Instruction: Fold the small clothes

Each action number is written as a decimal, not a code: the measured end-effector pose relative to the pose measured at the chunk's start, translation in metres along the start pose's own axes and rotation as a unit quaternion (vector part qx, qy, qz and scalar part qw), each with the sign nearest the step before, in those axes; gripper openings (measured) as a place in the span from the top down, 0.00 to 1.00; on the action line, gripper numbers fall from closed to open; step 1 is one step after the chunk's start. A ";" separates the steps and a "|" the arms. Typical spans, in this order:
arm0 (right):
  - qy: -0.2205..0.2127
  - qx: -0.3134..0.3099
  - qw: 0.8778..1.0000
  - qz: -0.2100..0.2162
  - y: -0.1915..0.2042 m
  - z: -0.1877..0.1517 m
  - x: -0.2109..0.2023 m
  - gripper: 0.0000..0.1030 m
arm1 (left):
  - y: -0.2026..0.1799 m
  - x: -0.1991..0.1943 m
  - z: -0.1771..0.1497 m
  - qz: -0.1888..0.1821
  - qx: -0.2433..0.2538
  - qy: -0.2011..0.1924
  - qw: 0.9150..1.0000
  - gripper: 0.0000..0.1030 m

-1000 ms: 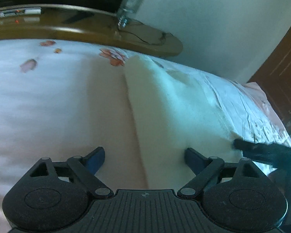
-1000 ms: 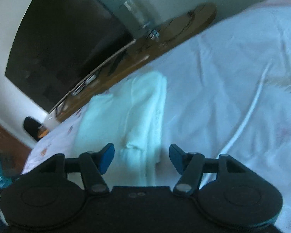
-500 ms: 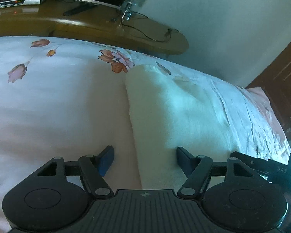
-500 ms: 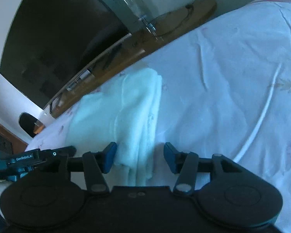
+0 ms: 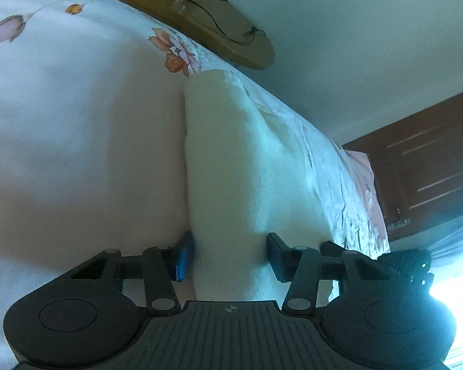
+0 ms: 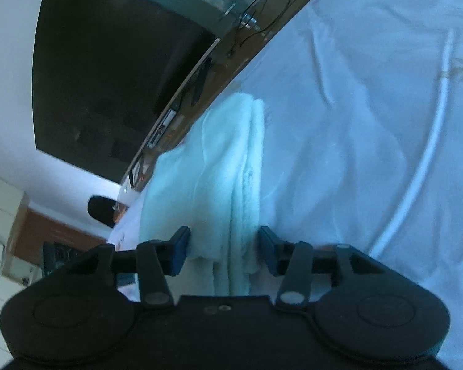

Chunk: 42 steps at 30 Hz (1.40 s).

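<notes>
A white folded knit garment lies on the bed; it also shows in the right wrist view, with stacked folded edges on its right side. My left gripper is open, its blue-padded jaws standing either side of the garment's near end. My right gripper is open too, its jaws either side of the garment's other near end. The cloth fills both gaps, but the pads do not press it flat.
The bed sheet is white with pink flowers. A wooden headboard shelf with cables runs behind. A dark screen hangs on the wall. A brown door stands at right. The right gripper body shows beside the left.
Both grippers have moved forward onto the garment's ends and their jaws have narrowed around the cloth. Both views have tilted upward.
</notes>
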State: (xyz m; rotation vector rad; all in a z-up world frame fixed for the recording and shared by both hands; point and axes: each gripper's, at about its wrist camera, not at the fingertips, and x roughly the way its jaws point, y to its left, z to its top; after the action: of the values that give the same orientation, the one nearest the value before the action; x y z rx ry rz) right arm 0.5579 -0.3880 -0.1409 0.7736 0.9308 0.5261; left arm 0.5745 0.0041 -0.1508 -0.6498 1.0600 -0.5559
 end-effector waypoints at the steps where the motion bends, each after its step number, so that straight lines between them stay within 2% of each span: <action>1: 0.004 -0.008 1.000 -0.005 0.004 0.001 0.002 0.53 | -0.002 0.001 0.001 0.004 0.007 0.003 1.000 0.51; 4: 0.011 -0.021 1.000 -0.010 0.011 0.002 0.008 0.53 | -0.016 0.006 0.002 0.028 0.037 0.005 0.999 0.50; 7: 0.005 -0.033 0.999 -0.026 0.018 0.002 0.016 0.58 | -0.031 0.013 0.004 0.056 0.060 -0.005 0.997 0.50; 10: -0.001 -0.077 0.995 -0.063 0.034 -0.003 0.019 0.63 | -0.051 0.016 0.000 0.096 0.112 -0.011 0.989 0.57; 13: -0.014 -0.149 0.981 -0.124 0.063 -0.014 0.021 0.68 | -0.073 0.013 -0.005 0.130 0.154 -0.020 0.979 0.62; 15: -0.024 -0.203 0.965 -0.166 0.088 -0.024 0.024 0.71 | -0.089 0.012 -0.010 0.158 0.189 -0.024 0.969 0.63; 17: -0.033 -0.235 0.952 -0.193 0.106 -0.032 0.026 0.71 | -0.105 0.010 -0.013 0.177 0.216 -0.027 0.960 0.63; 19: -0.040 -0.250 0.945 -0.207 0.120 -0.037 0.026 0.72 | -0.118 0.004 -0.015 0.189 0.236 -0.030 0.953 0.64; 22: -0.050 -0.257 0.943 -0.207 0.133 -0.041 0.020 0.72 | -0.131 -0.011 -0.015 0.197 0.256 -0.039 0.946 0.64; 27: -0.059 -0.267 0.941 -0.201 0.153 -0.048 0.006 0.72 | -0.140 -0.038 -0.018 0.204 0.270 -0.048 0.940 0.64; 32: -0.058 -0.282 0.938 -0.192 0.188 -0.063 0.013 0.72 | -0.138 -0.092 -0.027 0.228 0.287 -0.060 0.928 0.64; 37: -0.048 -0.308 0.936 -0.164 0.240 -0.095 0.035 0.72 | -0.116 -0.162 -0.039 0.265 0.279 -0.079 0.920 0.64; 42: -0.024 -0.322 0.938 -0.127 0.279 -0.130 0.071 0.72 | -0.070 -0.224 -0.057 0.304 0.249 -0.086 0.916 0.63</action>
State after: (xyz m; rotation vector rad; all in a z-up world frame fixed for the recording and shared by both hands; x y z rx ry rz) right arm 0.4615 -0.1187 -0.0070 0.0698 0.7317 0.5367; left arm 0.4277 0.0988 0.0162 0.0927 0.8442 -0.1964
